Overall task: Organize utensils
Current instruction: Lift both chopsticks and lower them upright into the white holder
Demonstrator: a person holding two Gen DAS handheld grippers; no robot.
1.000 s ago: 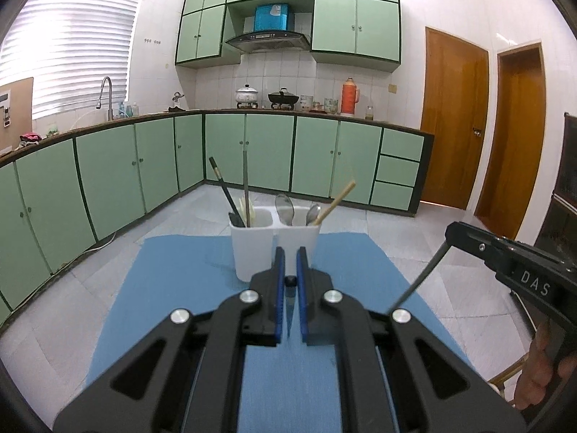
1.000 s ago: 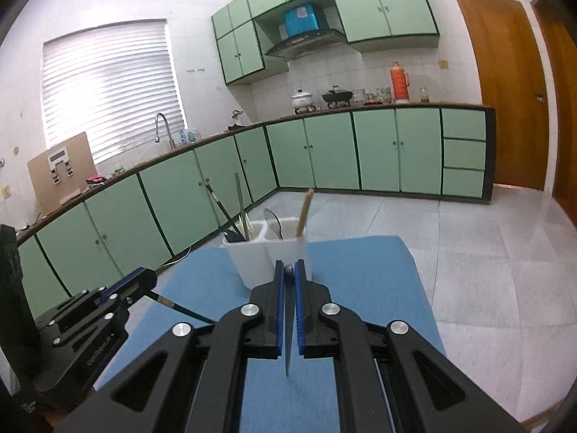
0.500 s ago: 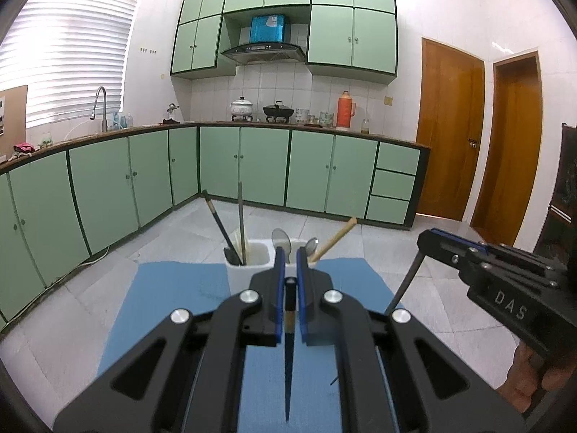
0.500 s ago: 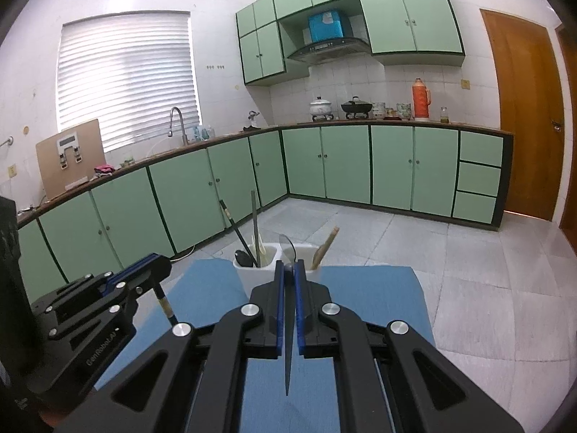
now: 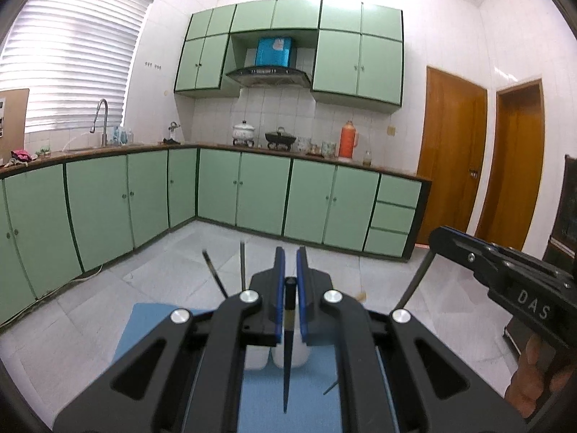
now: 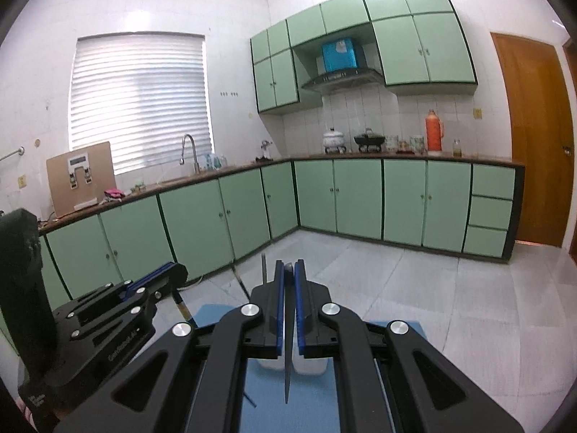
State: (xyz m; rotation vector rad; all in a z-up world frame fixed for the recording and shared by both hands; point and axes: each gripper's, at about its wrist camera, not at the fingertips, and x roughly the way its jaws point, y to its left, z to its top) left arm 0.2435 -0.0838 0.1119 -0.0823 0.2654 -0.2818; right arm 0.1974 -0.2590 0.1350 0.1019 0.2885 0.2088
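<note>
My left gripper (image 5: 289,281) is shut on a dark chopstick (image 5: 287,361) that hangs point down. My right gripper (image 6: 286,288) is shut on a thin metal utensil (image 6: 287,361), also hanging down. The white two-part utensil holder (image 5: 288,359) stands on the blue mat (image 5: 288,397), mostly hidden behind the left gripper; dark utensil handles (image 5: 243,263) stick up from it. In the right wrist view the holder (image 6: 310,366) is low behind the fingers. The right gripper shows at the right of the left view (image 5: 438,238), the left gripper at the left of the right view (image 6: 173,272).
The blue mat (image 6: 216,315) lies on a pale tiled surface (image 5: 72,342). Green kitchen cabinets (image 5: 252,195) and a counter with pots and a red flask (image 5: 348,140) run along the back. Wooden doors (image 5: 450,158) are at the right.
Both grippers have risen and tilted up with their utensils. The holder has dropped low in both views and is now mostly hidden behind the fingers.
</note>
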